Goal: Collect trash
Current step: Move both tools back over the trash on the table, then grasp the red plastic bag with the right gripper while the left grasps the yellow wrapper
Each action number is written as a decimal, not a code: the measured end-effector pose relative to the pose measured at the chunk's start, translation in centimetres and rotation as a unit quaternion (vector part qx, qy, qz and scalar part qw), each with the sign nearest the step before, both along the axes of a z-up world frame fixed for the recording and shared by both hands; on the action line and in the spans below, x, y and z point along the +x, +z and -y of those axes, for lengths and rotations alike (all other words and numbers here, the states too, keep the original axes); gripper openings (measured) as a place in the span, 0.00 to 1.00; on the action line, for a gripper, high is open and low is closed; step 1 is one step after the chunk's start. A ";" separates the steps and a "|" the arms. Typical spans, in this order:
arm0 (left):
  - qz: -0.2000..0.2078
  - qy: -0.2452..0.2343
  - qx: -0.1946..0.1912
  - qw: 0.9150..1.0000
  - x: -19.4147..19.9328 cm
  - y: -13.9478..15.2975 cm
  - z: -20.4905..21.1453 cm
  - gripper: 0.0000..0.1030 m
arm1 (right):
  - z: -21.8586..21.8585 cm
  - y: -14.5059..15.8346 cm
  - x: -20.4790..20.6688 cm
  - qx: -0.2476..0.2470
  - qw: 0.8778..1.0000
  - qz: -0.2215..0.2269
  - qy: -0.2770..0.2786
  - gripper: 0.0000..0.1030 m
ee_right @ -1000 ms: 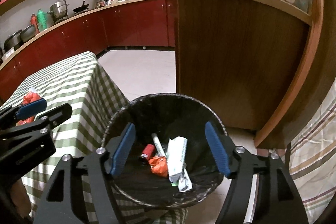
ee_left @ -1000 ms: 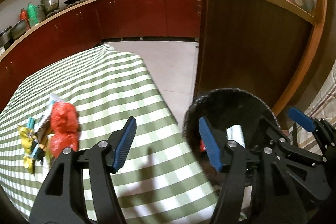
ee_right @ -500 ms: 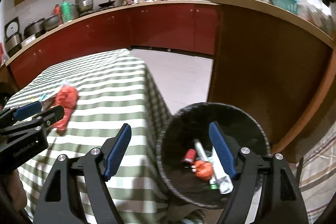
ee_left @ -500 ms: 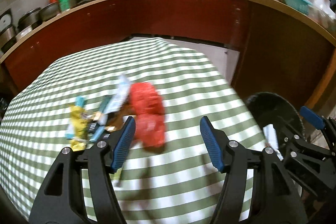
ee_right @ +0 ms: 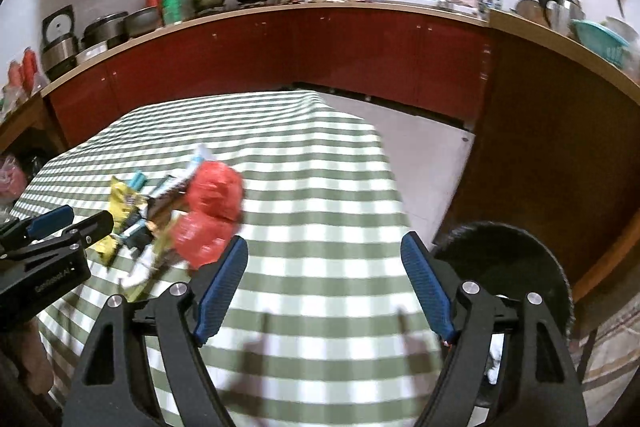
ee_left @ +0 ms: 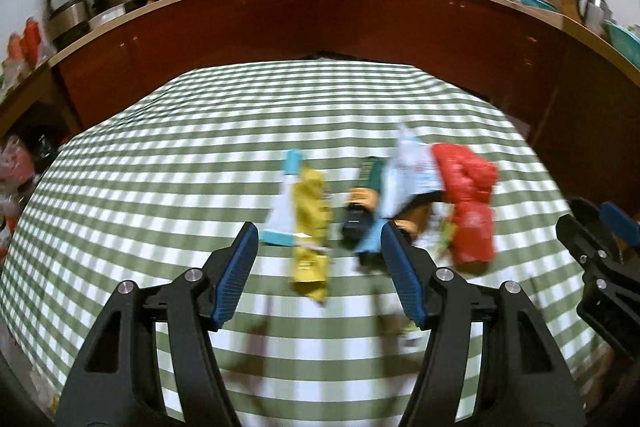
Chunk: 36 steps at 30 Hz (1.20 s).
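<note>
While both hand-held grippers gape empty, wrappers (ee_left: 310, 215) on tbl.

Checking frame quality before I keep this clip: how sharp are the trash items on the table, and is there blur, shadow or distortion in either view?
Left wrist view: wrappers smeared by motion, yellow packet and red bag soft; left gripper sharp, casting finger shadows on the checked tablecloth. Right wrist view: red bag blurred too, right gripper crisp; fisheye bends the counter; black bin dark.
</note>
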<state>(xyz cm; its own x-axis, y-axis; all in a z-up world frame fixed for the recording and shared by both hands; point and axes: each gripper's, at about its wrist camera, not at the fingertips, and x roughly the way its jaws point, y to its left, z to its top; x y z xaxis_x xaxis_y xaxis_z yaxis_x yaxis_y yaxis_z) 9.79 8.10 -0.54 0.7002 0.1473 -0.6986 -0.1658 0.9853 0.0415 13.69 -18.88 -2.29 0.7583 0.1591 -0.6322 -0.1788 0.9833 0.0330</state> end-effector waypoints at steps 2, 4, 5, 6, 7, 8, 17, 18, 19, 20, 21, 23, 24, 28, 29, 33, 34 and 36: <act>-0.001 0.010 -0.002 1.000 0.0 -0.1 -1.2 0.60 | -1.1 0.1 0.3 -0.004 1.000 0.001 0.010 0.74; -0.002 0.018 -0.004 1.000 0.0 -0.1 -2.2 0.60 | -2.3 0.2 0.6 -0.008 1.000 0.002 0.018 0.74; -0.002 0.021 -0.005 1.000 0.0 0.0 -2.6 0.60 | -2.8 0.2 0.9 -0.008 1.000 0.001 0.023 0.74; -0.002 0.024 -0.005 1.000 0.0 0.0 -3.0 0.60 | -3.1 0.2 1.1 -0.008 1.000 0.000 0.025 0.74; -0.002 0.026 -0.006 1.000 0.0 0.0 -3.3 0.60 | -3.5 0.3 1.4 -0.009 1.000 0.000 0.028 0.74; -0.002 0.028 -0.007 1.000 0.0 -0.1 -3.6 0.60 | -4.0 0.3 1.6 -0.011 0.999 -0.001 0.031 0.74; -0.009 0.035 -0.018 0.999 0.2 -0.8 -5.7 0.60 | -6.9 -0.5 3.5 -0.035 0.998 -0.021 0.039 0.74; -0.010 0.034 -0.019 0.999 0.3 -0.8 -5.6 0.60 | -7.0 -0.6 3.5 -0.036 0.998 -0.024 0.039 0.73; -0.011 0.033 -0.020 0.999 0.3 -0.8 -6.0 0.60 | -7.1 -0.7 3.6 -0.038 0.998 -0.027 0.039 0.72; -0.011 0.031 -0.021 0.999 0.2 -0.9 -5.9 0.60 | -7.3 -0.8 3.7 -0.040 0.998 -0.029 0.039 0.67; -0.012 0.029 -0.023 0.999 0.3 -1.0 -5.9 0.60 | -7.4 -0.9 3.9 -0.041 0.998 -0.033 0.041 0.61; -0.011 0.026 -0.023 0.999 0.3 -1.0 -5.8 0.60 | -7.6 -1.1 4.1 -0.038 0.997 -0.040 0.045 0.57; -0.011 0.024 -0.024 0.999 0.4 -1.0 -5.7 0.60 | -7.7 -1.2 4.2 -0.036 0.997 -0.044 0.048 0.52; -0.012 0.018 -0.030 0.999 0.6 -1.1 -5.1 0.60 | -8.1 -1.2 4.2 -0.035 0.996 -0.049 0.065 0.30; -0.012 0.016 -0.030 0.999 0.7 -1.1 -4.9 0.60 | -8.2 -1.1 4.0 -0.037 0.996 -0.047 0.065 0.29; -0.013 0.007 -0.028 0.999 1.0 -1.3 -3.9 0.60 | -7.8 -0.6 3.7 -0.036 0.997 -0.037 0.063 0.24; -0.014 0.005 -0.028 0.999 1.0 -1.3 -3.6 0.60 | -7.6 -0.5 3.6 -0.034 0.997 -0.036 0.061 0.23; -0.016 0.002 -0.029 0.999 1.2 -1.4 -3.1 0.60 | -7.1 -0.2 3.4 -0.030 0.997 -0.033 0.059 0.22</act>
